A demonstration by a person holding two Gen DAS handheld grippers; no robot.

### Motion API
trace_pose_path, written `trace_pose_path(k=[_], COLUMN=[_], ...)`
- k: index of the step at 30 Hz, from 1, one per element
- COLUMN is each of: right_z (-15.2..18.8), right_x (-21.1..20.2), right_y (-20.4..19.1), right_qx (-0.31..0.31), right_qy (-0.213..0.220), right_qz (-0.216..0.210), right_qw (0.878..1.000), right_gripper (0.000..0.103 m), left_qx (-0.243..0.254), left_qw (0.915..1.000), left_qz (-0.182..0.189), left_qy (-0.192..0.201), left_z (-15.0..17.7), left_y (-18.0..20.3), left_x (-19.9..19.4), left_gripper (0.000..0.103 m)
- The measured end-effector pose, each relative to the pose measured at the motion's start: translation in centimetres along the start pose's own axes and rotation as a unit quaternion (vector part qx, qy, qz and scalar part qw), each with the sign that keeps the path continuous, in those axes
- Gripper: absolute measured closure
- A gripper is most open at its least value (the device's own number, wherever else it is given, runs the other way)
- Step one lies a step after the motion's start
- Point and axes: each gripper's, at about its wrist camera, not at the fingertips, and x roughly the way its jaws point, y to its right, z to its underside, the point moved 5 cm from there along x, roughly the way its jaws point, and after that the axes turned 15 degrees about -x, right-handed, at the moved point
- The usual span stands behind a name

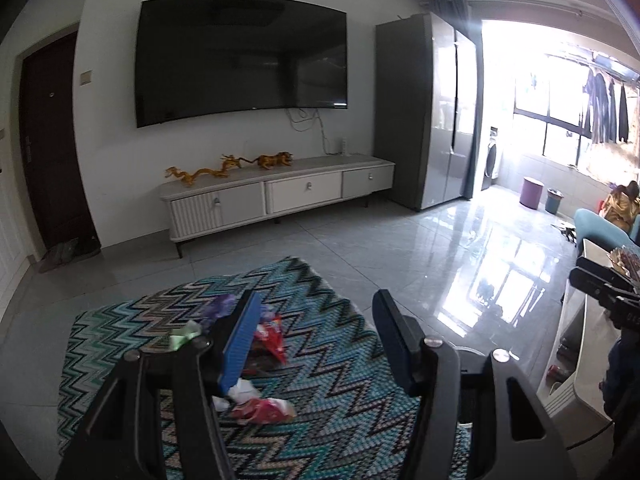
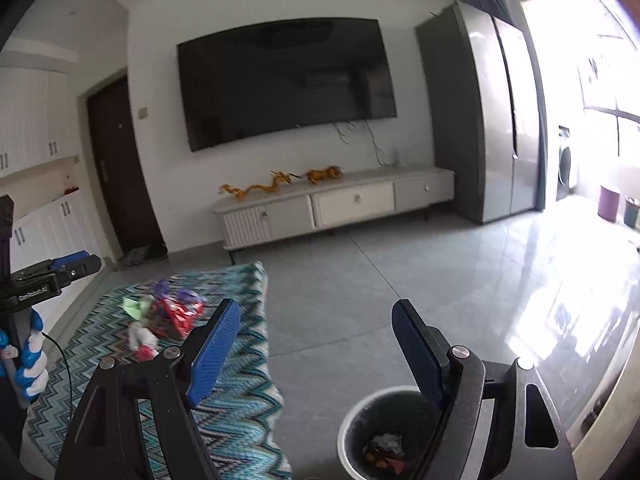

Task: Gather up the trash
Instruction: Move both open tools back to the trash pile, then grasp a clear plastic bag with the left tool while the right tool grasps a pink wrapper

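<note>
Loose trash lies on the zigzag rug [image 1: 320, 360]: a red wrapper [image 1: 273, 339], green paper [image 1: 183, 334], a purple wrapper [image 1: 219, 307] and a white-and-red crumple [image 1: 260, 405]. My left gripper [image 1: 316, 296] is raised above the rug, open and empty. My right gripper [image 2: 316, 306] is also open with nothing between its fingers. Just below its right finger stands a round white-rimmed bin [image 2: 345, 428] with a few wrappers [image 2: 384, 452] inside. The same trash pile [image 2: 170, 314] shows on the rug to its left. Each gripper appears at the edge of the other's view.
A white TV cabinet [image 1: 280, 192] with golden figurines stands under a wall TV [image 1: 240, 60]; a grey fridge [image 1: 424, 112] is to its right. A white table [image 1: 588, 344] sits at the right edge. Far off are a purple bin [image 1: 531, 192], a blue bin [image 1: 554, 201] and a seated person [image 1: 622, 204].
</note>
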Motion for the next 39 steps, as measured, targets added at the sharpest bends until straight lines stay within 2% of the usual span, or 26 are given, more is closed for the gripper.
trace_pose_path(k=[6,9,12,16,22,26,32,39], right_z=[-4.1,-5.7,-6.9,-7.1,-5.3,-2.8,1.0,3.5], right_x=[-1.7,-1.7,-1.1,0.9,5.7,9.2,13.7,18.0], right_y=[-4.4,-6.6,-8.9,-11.2,-15.2,-17.7,-21.1,-24.7], right_qx=[-0.032,-0.043,-0.054,-0.069,-0.090,-0.103,-0.122,-0.132], right_qy=[0.035,0.047,0.051,0.039,-0.011,-0.052,-0.109,-0.148], right_qz=[-0.034,-0.060,-0.089,-0.115,-0.154,-0.185,-0.235,-0.276], right_qw=[0.998,0.996,0.993,0.990,0.984,0.976,0.958,0.940], right_gripper=[0.026,0.026,0.026,0.026,0.026,0.030,0.035,0.038], left_qx=[-0.041,-0.058,-0.071,-0.082,-0.100,-0.112,-0.143,-0.184], left_qw=[0.9977,0.9961,0.9950,0.9938,0.9881,0.9826,0.9737,0.9616], left_qz=[-0.050,-0.062,-0.068,-0.073,-0.071,-0.057,-0.044,-0.039], left_qy=[0.021,0.022,0.014,-0.017,-0.093,-0.136,-0.172,-0.200], left_z=[-0.9,-0.5,-0.1,1.7,5.8,8.0,8.9,9.0], left_y=[-7.8,-10.3,-12.3,-14.3,-16.6,-17.2,-18.1,-19.3], left_x=[-3.1,-3.9,-3.6,-1.7,4.0,7.8,12.9,17.6], left_gripper=[0.046,0.046,0.046,0.046,0.047,0.055,0.060,0.064])
